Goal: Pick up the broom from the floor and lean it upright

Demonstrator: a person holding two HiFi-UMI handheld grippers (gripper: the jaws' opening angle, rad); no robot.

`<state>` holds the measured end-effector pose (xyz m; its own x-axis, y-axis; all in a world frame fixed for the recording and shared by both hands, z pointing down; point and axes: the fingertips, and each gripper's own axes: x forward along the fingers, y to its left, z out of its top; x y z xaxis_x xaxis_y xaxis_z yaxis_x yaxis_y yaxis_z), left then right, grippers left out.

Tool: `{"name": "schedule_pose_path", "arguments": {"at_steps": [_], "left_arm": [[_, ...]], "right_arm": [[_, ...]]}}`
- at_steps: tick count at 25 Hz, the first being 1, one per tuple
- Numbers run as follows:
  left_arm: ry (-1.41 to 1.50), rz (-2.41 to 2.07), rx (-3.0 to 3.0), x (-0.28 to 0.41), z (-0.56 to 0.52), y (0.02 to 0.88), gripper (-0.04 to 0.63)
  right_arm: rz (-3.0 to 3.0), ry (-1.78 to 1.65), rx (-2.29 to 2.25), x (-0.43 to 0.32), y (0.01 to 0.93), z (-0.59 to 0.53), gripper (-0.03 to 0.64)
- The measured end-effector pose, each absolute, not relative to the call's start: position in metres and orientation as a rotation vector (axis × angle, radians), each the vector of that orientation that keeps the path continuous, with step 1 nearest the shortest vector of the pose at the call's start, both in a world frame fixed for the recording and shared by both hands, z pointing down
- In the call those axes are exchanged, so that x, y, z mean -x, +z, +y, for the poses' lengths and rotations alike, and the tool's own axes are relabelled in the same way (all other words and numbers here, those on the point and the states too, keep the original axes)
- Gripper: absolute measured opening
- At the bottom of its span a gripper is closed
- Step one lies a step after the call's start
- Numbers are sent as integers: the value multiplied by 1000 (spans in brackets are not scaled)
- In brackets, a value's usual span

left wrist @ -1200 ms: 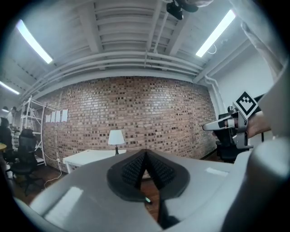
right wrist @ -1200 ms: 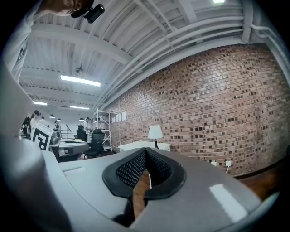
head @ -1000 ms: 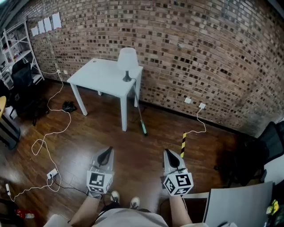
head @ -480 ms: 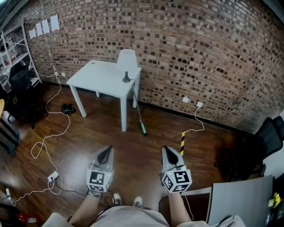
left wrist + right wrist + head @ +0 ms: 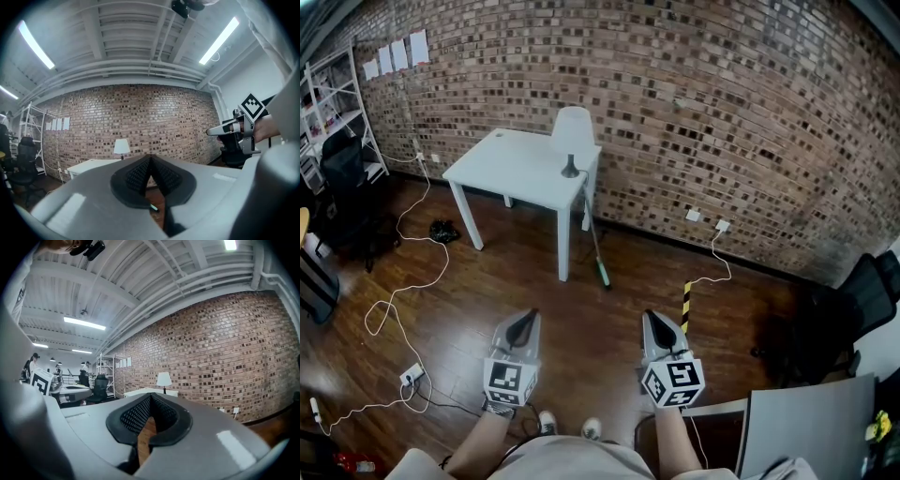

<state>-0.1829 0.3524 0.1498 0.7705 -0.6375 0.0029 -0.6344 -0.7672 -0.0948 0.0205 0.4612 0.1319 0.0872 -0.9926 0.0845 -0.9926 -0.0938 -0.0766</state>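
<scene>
Left tool [image 5: 522, 324], right tool [image 5: 657, 324]: shut, empty, well short of broom [image 5: 603, 273]. Leans on desk [image 5: 511, 159] corner, head on floor [image 5: 581, 314]. Could slide down smooth wood if nudged, or knock lamp [image 5: 572, 131] beside handle.

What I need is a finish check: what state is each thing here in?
Broom: upright, leaning against the table, head on the floor.
Lamp: standing upright on the table.
Left gripper: shut, empty.
Right gripper: shut, empty.
</scene>
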Motion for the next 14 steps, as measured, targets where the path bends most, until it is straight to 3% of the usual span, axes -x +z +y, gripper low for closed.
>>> {"name": "schedule_pose_path", "arguments": {"at_steps": [14], "left_arm": [[-41, 1033, 2873, 184, 344, 146, 0]], "right_arm": [[-2113, 156, -2305, -16, 125, 452, 11]]}}
